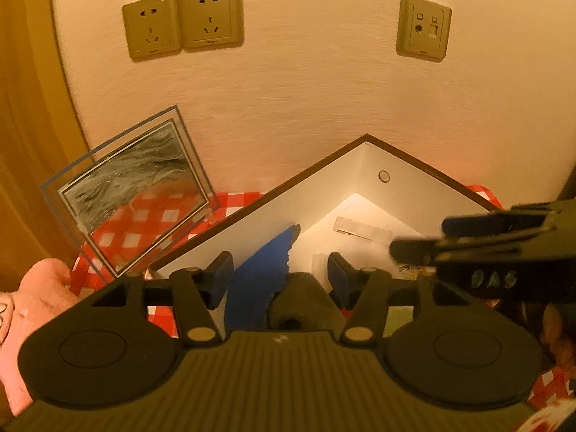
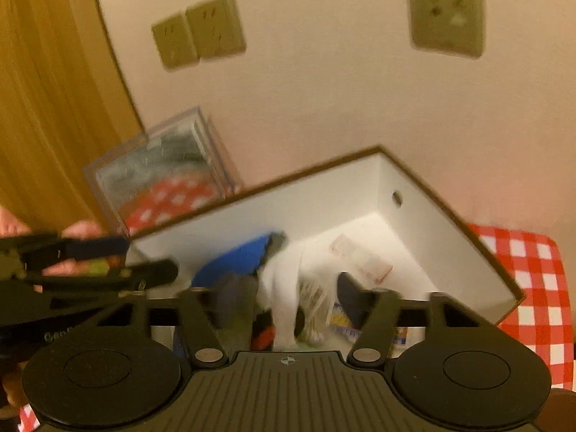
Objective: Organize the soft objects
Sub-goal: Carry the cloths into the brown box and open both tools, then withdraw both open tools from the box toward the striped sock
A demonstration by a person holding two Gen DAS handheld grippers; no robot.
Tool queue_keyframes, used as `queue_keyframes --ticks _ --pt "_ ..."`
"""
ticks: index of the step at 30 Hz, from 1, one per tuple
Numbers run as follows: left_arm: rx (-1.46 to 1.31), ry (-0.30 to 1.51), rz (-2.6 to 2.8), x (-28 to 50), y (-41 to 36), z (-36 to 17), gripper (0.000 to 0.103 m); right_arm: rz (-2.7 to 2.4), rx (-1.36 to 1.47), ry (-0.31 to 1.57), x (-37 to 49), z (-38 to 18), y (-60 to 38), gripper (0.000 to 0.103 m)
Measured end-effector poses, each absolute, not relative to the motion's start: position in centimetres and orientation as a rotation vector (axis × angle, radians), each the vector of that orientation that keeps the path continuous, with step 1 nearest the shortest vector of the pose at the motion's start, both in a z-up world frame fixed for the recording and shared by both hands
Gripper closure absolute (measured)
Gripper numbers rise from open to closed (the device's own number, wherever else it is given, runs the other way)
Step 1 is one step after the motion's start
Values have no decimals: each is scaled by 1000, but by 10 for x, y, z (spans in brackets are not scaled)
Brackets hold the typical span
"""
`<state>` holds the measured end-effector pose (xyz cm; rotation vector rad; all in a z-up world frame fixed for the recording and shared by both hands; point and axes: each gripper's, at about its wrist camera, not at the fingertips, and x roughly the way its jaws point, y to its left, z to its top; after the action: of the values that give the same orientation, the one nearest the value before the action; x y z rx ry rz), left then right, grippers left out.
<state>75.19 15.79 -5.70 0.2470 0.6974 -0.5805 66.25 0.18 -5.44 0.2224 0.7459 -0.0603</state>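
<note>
An open white box (image 1: 288, 208) with a brown rim stands against the wall, and both grippers point down into it. My left gripper (image 1: 279, 277) is open over a blue cloth (image 1: 259, 280) and a dark grey rolled soft item (image 1: 304, 306) that lie between its fingers, not pressed. In the right wrist view my right gripper (image 2: 291, 295) is open, and a blurred white fluffy item (image 2: 284, 280) lies loose between its fingers inside the box (image 2: 324, 194), next to the blue cloth (image 2: 237, 259). Each gripper shows in the other's view: the right gripper (image 1: 419, 237), the left gripper (image 2: 151, 257).
A glass picture frame (image 1: 133, 194) leans on the wall left of the box, on a red-and-white checked cloth (image 2: 532, 280). A small clear packet (image 2: 360, 259) lies on the box floor. A pink soft shape (image 1: 36, 306) sits at the left edge. Wall sockets (image 1: 183, 21) are above.
</note>
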Motion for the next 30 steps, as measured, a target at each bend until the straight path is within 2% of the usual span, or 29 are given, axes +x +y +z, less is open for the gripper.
queue_keyframes --ticks 14,30 --pt "194 690 -560 709 191 -30 44 14 199 686 604 -23 5 39" --pt "166 711 -489 610 243 -8 44 83 276 649 501 0 14 38"
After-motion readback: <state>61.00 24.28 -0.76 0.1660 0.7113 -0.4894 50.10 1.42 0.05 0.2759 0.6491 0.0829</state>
